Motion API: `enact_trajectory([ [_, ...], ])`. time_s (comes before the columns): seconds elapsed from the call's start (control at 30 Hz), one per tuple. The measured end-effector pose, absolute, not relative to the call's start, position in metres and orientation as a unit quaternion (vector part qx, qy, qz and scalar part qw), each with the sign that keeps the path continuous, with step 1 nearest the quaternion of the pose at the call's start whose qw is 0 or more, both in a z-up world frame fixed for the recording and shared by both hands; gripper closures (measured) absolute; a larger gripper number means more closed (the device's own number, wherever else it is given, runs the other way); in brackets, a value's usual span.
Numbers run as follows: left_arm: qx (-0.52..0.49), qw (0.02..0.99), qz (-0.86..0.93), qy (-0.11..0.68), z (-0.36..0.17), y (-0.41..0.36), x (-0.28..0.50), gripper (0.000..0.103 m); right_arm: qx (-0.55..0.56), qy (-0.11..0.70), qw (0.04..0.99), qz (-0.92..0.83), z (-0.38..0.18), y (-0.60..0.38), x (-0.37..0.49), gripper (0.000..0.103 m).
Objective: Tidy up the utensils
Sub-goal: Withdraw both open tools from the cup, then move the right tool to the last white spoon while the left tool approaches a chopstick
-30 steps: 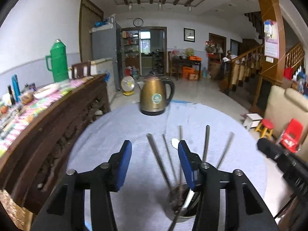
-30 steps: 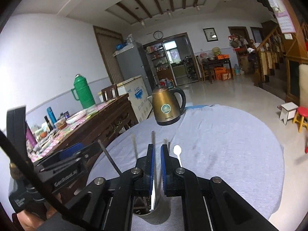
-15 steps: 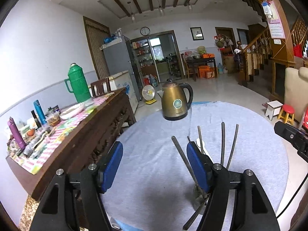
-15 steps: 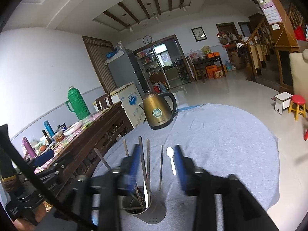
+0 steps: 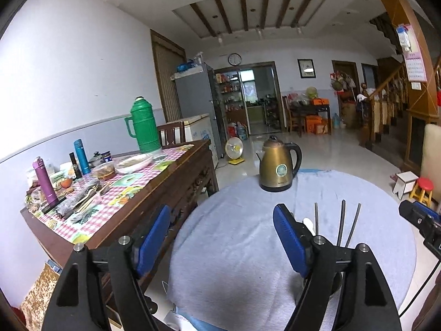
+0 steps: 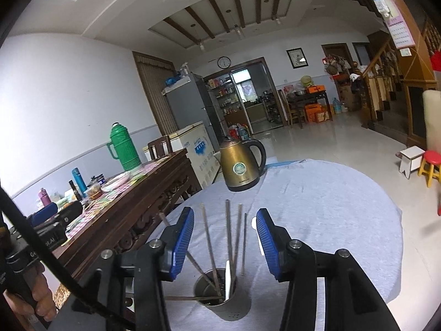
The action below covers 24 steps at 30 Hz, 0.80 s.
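A steel utensil cup [image 6: 220, 295] stands on the round table with the grey cloth [image 6: 325, 207]. Several chopsticks [image 6: 228, 237] and a white spoon [image 6: 228, 278] stand in it. My right gripper [image 6: 224, 244] is open and empty, above and just behind the cup. My left gripper [image 5: 222, 241] is open and empty, over the table's left side. In the left wrist view the cup [image 5: 335, 284] is mostly hidden behind the right finger; chopstick tips [image 5: 341, 220] and the spoon's bowl [image 5: 308, 224] stick up beside it.
A bronze kettle [image 6: 241, 164] stands at the table's far side. A dark wooden sideboard [image 5: 154, 190] with a green thermos [image 5: 143, 125], bottles and dishes runs along the left. Stools [image 6: 430, 165] and a staircase are on the right.
My right gripper has opened, let go of the white spoon into the cup, and pulled back. My left gripper has drawn back and swung left, away from the cup.
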State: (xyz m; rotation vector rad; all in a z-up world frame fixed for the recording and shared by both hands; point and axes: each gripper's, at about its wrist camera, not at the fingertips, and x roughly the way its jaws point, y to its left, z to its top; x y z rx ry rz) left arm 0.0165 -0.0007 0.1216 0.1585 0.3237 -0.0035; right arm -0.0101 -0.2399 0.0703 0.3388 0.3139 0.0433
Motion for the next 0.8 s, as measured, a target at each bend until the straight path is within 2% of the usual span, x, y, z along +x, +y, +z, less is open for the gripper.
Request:
enact_trajectory([
  [0.47, 0.061, 0.983, 0.011, 0.170, 0.116, 0.025, 0.030, 0.022, 0.147, 0.164, 0.975, 0.036, 0.073, -0.214, -0.004, 0.049],
  [0.8, 0.028, 0.974, -0.008, 0.227, 0.095, 0.053, 0.089, 0.022, 0.173, 0.184, 0.968, -0.004, 0.060, -0.252, 0.026, 0.049],
])
